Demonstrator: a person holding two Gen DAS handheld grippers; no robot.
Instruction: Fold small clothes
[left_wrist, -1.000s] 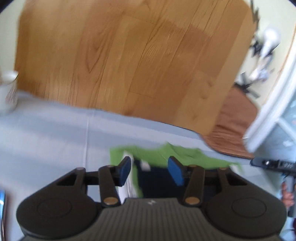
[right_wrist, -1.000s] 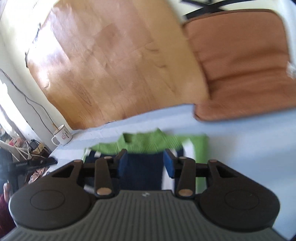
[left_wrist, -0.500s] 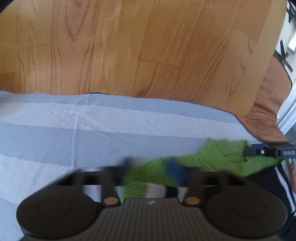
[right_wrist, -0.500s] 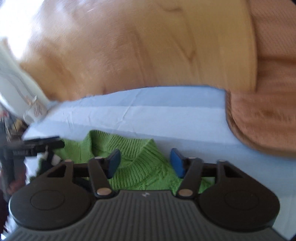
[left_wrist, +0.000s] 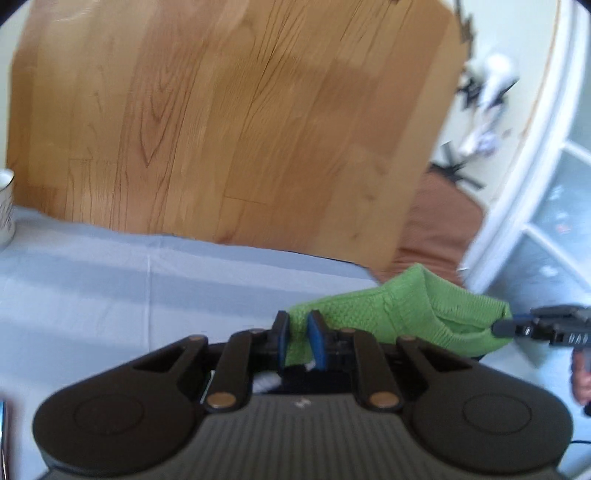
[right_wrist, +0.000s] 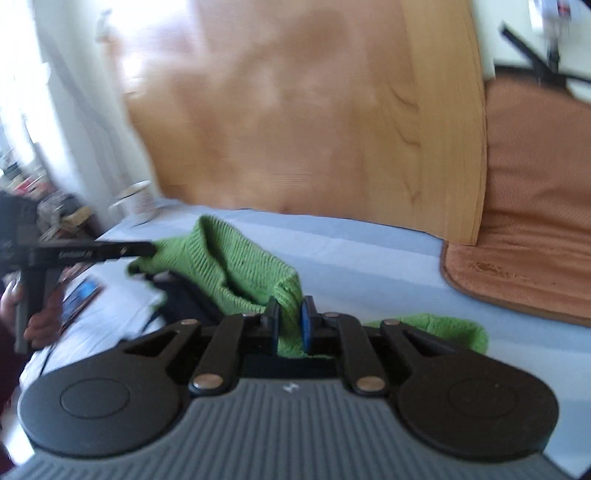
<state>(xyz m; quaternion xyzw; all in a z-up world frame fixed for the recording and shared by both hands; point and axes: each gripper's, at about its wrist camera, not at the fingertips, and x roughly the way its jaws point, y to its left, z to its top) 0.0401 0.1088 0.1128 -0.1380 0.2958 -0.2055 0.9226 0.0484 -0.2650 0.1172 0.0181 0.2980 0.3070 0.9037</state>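
Note:
A small green knit sweater with navy and white parts lies on a blue-grey striped cloth. My left gripper is shut on the green shoulder at one side of the neck and holds it raised. My right gripper is shut on the other green shoulder and lifts it too. The navy body hangs below. Each gripper shows in the other's view: the right gripper at the sweater's right end, the left gripper at its left end.
A white mug stands at the cloth's far left edge; it also shows in the left wrist view. A brown seat cushion lies to the right. Wooden floor lies beyond the table edge. A book or card lies at the left.
Both grippers moved up to the sweater's shoulders, closed on the green knit, and lifted the neck end off the cloth.

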